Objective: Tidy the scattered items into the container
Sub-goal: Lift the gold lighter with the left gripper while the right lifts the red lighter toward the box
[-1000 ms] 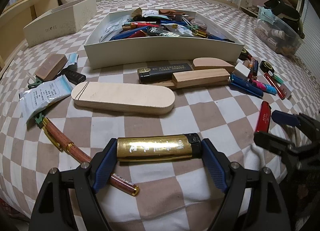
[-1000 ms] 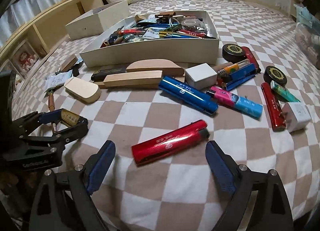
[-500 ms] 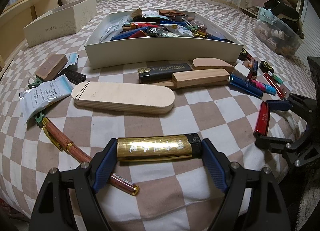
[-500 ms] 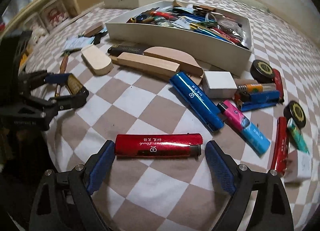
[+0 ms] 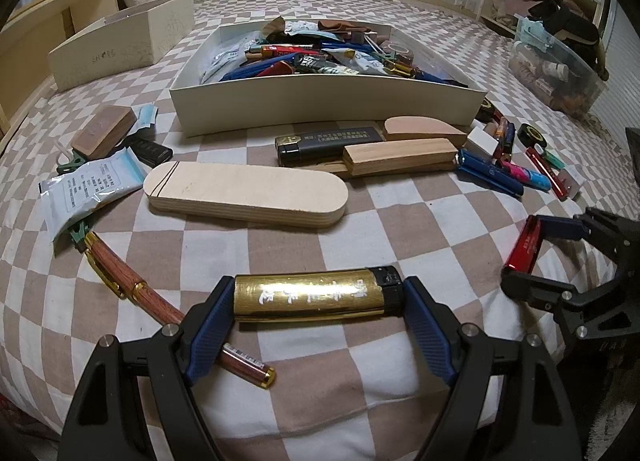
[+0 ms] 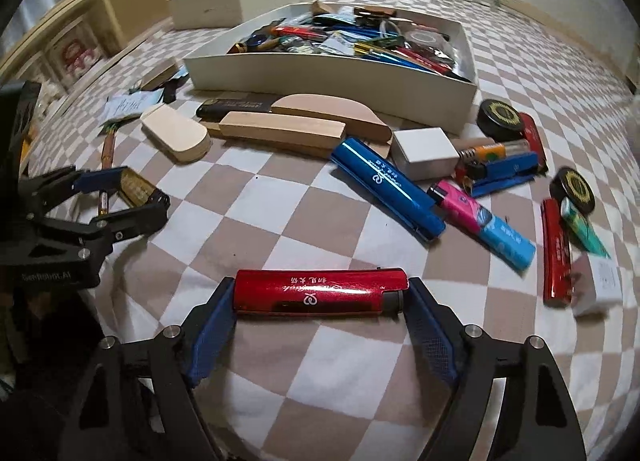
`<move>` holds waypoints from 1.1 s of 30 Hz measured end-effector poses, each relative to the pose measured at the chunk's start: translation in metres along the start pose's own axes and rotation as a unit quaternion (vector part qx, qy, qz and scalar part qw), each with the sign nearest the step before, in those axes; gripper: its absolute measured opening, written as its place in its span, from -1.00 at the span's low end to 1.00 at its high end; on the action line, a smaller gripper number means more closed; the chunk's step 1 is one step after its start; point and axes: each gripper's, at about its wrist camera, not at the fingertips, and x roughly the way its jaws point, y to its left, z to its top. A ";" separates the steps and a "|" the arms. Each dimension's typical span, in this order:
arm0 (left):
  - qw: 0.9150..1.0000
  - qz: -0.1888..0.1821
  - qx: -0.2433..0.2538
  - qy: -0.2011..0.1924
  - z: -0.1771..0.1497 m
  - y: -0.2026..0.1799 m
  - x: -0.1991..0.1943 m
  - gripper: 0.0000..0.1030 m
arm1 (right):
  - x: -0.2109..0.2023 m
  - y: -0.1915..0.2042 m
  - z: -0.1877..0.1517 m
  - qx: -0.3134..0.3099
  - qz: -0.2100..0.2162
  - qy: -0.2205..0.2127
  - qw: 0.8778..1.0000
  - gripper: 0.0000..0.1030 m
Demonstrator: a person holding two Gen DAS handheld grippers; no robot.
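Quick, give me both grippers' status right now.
Left gripper: closed on the gold lighter, gripped end to end.
Right gripper: jaws closing, pads touching both ends of the red lighter.

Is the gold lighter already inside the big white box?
No, the gold lighter sits on the checked blanket between the left gripper's jaws, well short of the white box.

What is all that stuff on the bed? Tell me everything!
gold lighter: 1, gold, between left pads
red lighter: 1, red, between right pads
container: 1, cream, behind, full of items
second box: 1, cream, far left
wooden blocks: several, pale, before container
blue lighter: 1, blue, on cover
brown pen: 1, brown-gold, left
left gripper: black, blue pads, clamped
right gripper: black, blue pads, closing
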 end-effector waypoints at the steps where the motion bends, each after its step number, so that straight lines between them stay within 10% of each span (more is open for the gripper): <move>1: 1.000 0.000 0.000 0.002 0.001 0.000 0.000 0.60 | -0.001 0.000 -0.001 0.009 0.001 0.000 1.000 0.61; 33: 0.997 -0.028 -0.038 -0.056 0.094 0.031 -0.013 0.60 | -0.016 -0.029 0.087 0.114 0.011 -0.075 0.991 0.61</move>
